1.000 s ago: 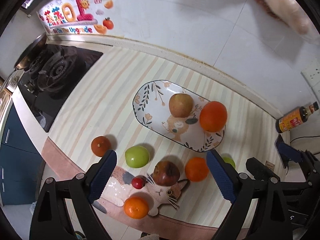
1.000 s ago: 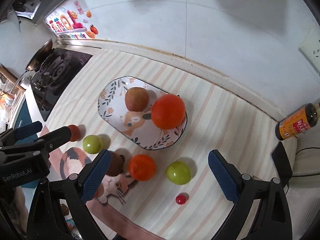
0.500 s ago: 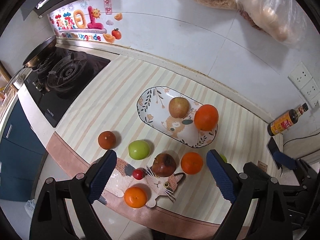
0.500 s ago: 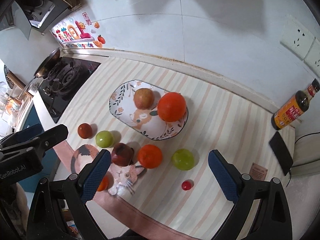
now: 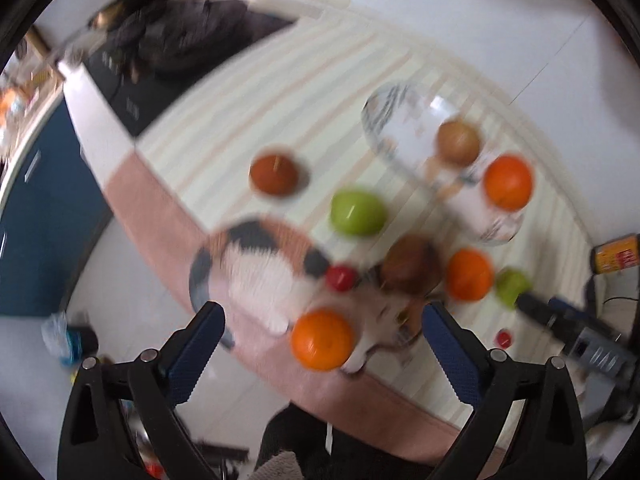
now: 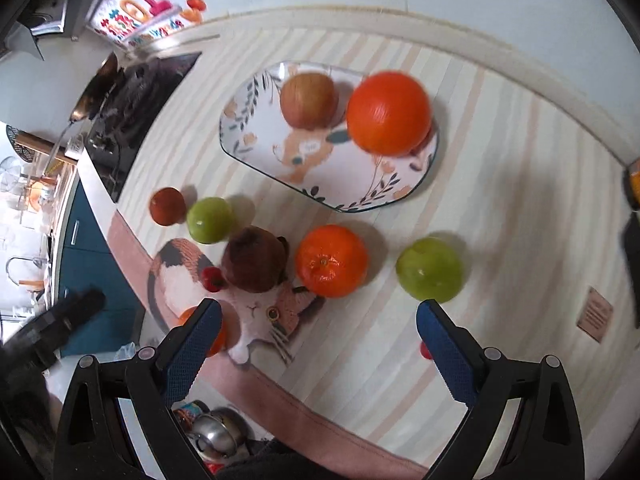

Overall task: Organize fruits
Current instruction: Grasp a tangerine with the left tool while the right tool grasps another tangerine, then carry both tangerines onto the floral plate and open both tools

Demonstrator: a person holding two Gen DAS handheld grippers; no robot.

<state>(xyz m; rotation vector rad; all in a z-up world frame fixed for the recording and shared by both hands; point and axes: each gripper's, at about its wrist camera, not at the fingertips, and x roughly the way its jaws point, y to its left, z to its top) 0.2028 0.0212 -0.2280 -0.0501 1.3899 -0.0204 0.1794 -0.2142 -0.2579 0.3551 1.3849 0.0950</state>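
The left gripper (image 5: 322, 316) points down at the counter, its jaws spreading wider with nothing between the pads; a small orange (image 5: 322, 339) on the cat-shaped mat (image 5: 256, 272) lies under the gap, not touched. The right gripper (image 6: 318, 312) also hangs spread and empty above the mat's cat face.

Around them, loose fruit crowds the striped cloth (image 6: 500, 200): a dark red apple (image 6: 254, 260) on the mat with a cherry tomato (image 6: 211, 279) touching its left side, a mandarin (image 6: 331, 261) just right of it, a green apple (image 6: 430, 269) further right, another green apple (image 6: 211, 220) and a reddish-brown fruit (image 6: 167, 206) to the far left. The patterned plate (image 6: 248, 120) beyond them holds 2 fruits, a russet apple (image 6: 308, 99) and a large orange (image 6: 388, 113).

The left view is badly smeared, so edges and the plate's pattern are hard to read; a yellow-labelled bottle (image 5: 616, 258) at its right edge is cut off. In the right view the left blue finger hides most of the small orange, and the right finger covers all but a sliver of a second red tomato (image 5: 503, 338), which the left view shows whole. Only the left view takes in what is probably the other gripper's dark body (image 5: 576, 332) at its right.
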